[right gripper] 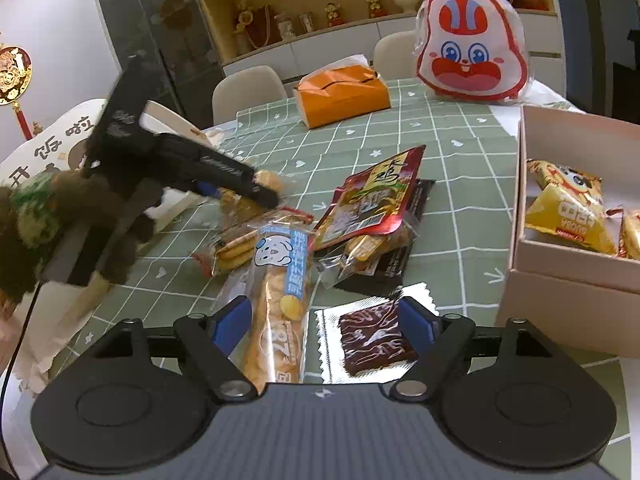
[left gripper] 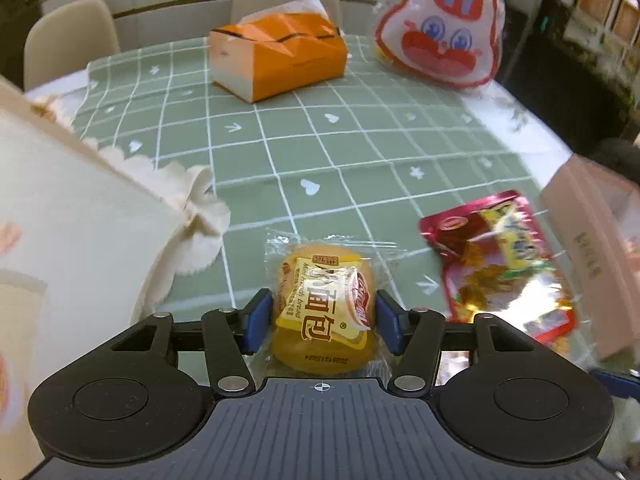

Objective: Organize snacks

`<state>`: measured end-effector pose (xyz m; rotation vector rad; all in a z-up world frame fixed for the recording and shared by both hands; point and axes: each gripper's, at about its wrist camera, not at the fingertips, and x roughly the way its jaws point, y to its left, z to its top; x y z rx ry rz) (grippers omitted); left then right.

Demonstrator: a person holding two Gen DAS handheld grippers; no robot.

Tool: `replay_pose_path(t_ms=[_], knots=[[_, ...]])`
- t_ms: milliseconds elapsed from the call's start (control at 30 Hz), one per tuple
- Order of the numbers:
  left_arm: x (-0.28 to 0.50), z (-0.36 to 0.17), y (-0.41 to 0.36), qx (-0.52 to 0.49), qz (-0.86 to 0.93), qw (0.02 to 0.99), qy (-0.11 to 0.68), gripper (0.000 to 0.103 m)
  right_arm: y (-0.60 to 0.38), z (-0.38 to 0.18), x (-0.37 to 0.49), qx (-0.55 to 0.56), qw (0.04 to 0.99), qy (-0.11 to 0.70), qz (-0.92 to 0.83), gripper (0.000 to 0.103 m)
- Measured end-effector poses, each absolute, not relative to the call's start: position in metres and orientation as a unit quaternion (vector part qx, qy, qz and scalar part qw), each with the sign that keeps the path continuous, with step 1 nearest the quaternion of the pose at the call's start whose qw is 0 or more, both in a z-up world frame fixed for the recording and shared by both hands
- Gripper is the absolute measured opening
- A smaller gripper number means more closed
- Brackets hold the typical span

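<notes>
A yellow mini bread packet (left gripper: 324,308) lies on the green checked tablecloth (left gripper: 360,152) between the blue pads of my left gripper (left gripper: 325,318). The pads stand just off its sides, so the gripper is open around it. In the right wrist view the left gripper (right gripper: 260,192) is blurred, low over the table at the left. My right gripper (right gripper: 326,322) is open above a long bread packet (right gripper: 280,312) and a foil-wrapped brownie (right gripper: 376,336), both lying between its fingers. A red pouch (right gripper: 372,196) rests on other packets behind them.
A pink box (right gripper: 560,280) holding several snacks stands at the right. An orange tissue box (right gripper: 344,96) and a rabbit-face bag (right gripper: 472,44) sit at the far side. A cream cloth bag (left gripper: 80,220) crowds the left gripper's left. A fuzzy brown sleeve (right gripper: 60,216) holds the left gripper.
</notes>
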<state>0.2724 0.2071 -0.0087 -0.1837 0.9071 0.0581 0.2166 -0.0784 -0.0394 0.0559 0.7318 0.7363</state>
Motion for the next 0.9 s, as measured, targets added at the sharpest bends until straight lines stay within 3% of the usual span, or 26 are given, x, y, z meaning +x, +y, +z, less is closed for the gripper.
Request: replay_pose_path(t_ms=[133,267,467,700,900], knots=[[0.222,0.004,0.207,-0.137,0.008,0.913,0.385,0.060,-0.080,-0.039,0.217,0.017,0.880,0.332,0.338,0.086],[0.174,-0.005,0.209,-0.217,-0.021,0.907,0.362,0.059,-0.079,-0.038,0.212,-0.005,0.895,0.311,0.321,0.087],[0.147,-0.022,0.200,-0.257,-0.077,0.906,0.328,0.059,-0.080,-0.020,0.184,-0.074,0.927,0.256,0.263,0.087],[0.130,-0.017,0.212,-0.305,-0.112,0.908,0.265,0.059,-0.046,0.001,0.192,-0.148,0.918,0.268,0.254,0.090],[0.123,-0.019,0.236,-0.350,-0.047,0.903,0.243,0.059,0.002,0.021,0.263,-0.134,0.913,0.307,0.232,0.089]])
